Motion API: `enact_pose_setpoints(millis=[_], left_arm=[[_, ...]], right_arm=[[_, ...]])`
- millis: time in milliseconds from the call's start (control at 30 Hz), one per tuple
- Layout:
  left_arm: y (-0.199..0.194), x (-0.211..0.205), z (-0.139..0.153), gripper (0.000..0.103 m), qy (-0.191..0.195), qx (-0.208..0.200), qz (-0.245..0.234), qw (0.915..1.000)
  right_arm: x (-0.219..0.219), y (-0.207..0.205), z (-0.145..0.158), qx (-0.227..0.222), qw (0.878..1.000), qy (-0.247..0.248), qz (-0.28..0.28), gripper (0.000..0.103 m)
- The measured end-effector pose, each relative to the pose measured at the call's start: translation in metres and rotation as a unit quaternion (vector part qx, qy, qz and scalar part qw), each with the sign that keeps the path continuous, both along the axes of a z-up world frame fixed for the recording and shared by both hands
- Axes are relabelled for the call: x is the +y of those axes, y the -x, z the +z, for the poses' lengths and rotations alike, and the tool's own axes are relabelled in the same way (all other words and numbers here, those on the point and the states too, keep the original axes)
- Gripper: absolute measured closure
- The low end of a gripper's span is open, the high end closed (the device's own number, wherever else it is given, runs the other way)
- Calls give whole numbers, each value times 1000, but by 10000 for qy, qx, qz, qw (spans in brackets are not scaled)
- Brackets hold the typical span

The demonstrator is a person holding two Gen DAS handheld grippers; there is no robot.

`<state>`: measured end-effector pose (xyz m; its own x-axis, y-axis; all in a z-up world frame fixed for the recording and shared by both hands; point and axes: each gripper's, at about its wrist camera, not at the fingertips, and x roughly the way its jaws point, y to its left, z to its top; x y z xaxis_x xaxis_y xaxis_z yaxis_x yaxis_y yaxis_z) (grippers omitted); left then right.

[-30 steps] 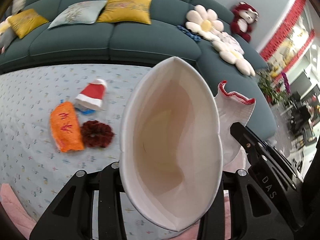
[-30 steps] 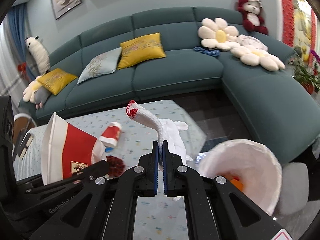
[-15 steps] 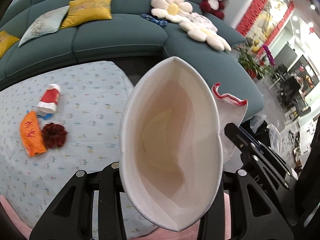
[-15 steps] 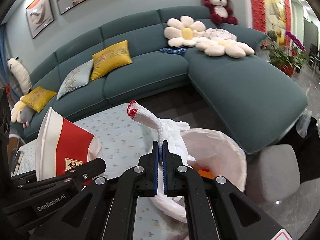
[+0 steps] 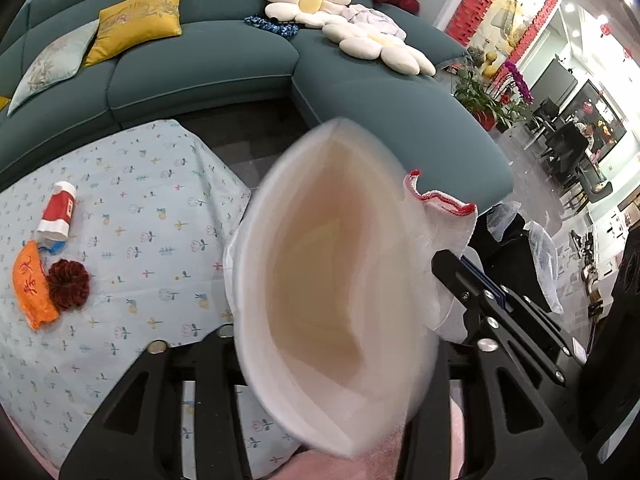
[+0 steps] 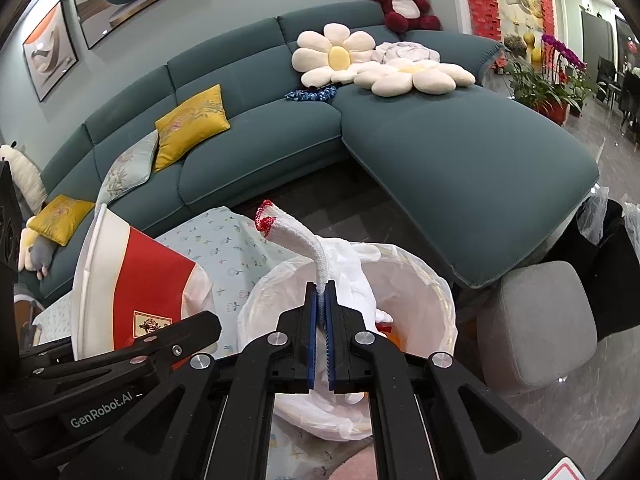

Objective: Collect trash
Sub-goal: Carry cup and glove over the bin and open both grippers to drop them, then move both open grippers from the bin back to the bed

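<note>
My right tongs are clamped shut on a white knitted glove with a red cuff, which stands up out of the blue pads directly over the bin lined with a white plastic bag. My left tongs are opening, with a red and white paper cup between the fingers; the cup is blurred in the left view, and I cannot tell whether the pads yet press on it. In the right view the cup sits beside the bin's near rim, not over its mouth. Risk, in my judgement: released here, the cup may strike the rim or drop onto the cloth rather than into the liner, and the light liner could fold inward under a glancing hit. The glove is soft and may snag on the pads when freed. Further out, the desk, covered by a pale floral cloth, carries uncollected items: a small red and white cup on its side, an orange packet and a dark red fuzzy ball. Beyond lies dark flooring, then a teal sofa with yellow cushions, flower pillows and a plush bear.
</note>
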<state>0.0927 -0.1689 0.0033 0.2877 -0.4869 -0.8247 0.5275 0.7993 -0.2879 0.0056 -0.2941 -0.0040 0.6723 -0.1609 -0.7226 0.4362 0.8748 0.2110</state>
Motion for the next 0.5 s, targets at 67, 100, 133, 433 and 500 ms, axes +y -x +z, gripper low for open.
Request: enact_pose_setpoints(millis=[67, 100, 133, 433, 500], left_arm=[[2, -1, -1, 51, -14, -15, 45, 10000], [1, -1, -2, 50, -17, -30, 65, 10000], [1, -1, -2, 48, -27, -42, 86, 10000], [-5, 13, -2, 47, -155, -83, 302, 9994], [-7, 17, -1, 47, -149, -96, 364, 9992]], right_arm=[[-2, 2, 0, 12, 10000, -8, -15, 96], [-3, 2, 0, -6, 10000, 7, -26, 94], [-2, 2, -1, -5, 10000, 5, -22, 93], [2, -2, 3, -25, 10000, -13, 29, 87], [5, -3, 5, -52, 10000, 3, 51, 79]])
